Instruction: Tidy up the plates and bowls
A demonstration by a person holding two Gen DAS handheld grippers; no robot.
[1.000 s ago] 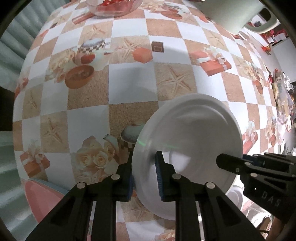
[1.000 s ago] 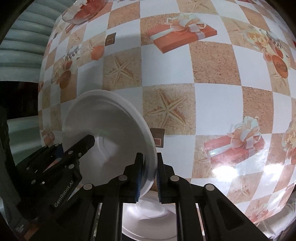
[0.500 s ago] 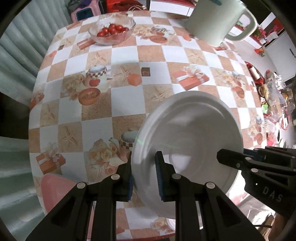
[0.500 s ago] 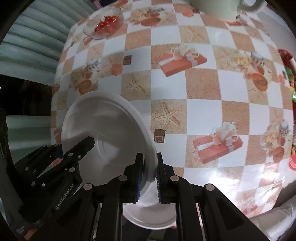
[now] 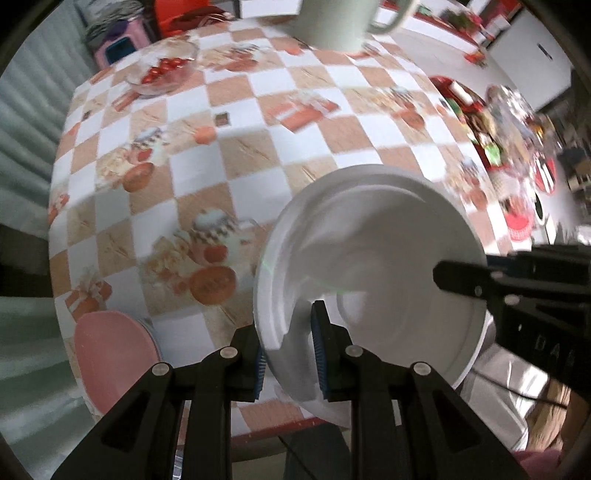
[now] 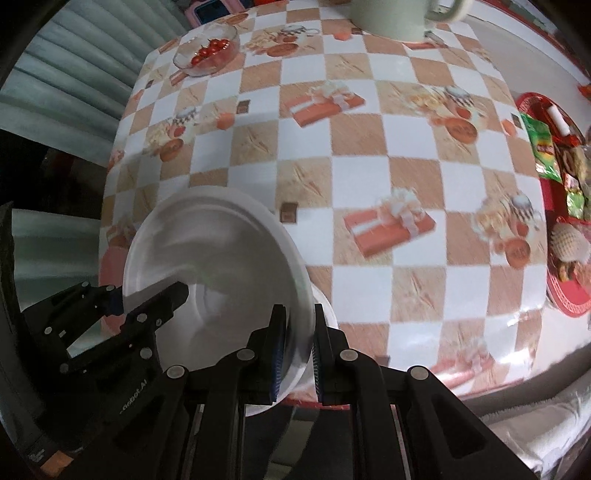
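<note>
The white plate (image 5: 369, 280) looks like glazed ceramic — stiff, smooth, probably slippery under a pad, and breakable if it drops onto the table. It is broad and shallow, so the rim is the sensible place to take it, one hold on each side to keep it from swinging.

That is how it sits now. The left gripper (image 5: 288, 354) pinches the plate's left rim, one blue pad under the edge and one over the inner face. Its jaws are easing apart slightly, though the rim is between the pads and they appear to be touching it. The right gripper (image 6: 297, 354) has its jaws pressed together on the opposite rim, which runs straight up between the two pads.

The plate hangs tilted above the near edge of the table (image 6: 369, 184), clear of the checked cloth. Under it, at that same edge, part of another white dish (image 6: 325, 302) shows. A pink plate (image 5: 114, 354) lies at the near left corner. A glass bowl of tomatoes (image 5: 162, 70) and a pale green jug (image 6: 391, 16) stand well apart, along the far edge.
</note>
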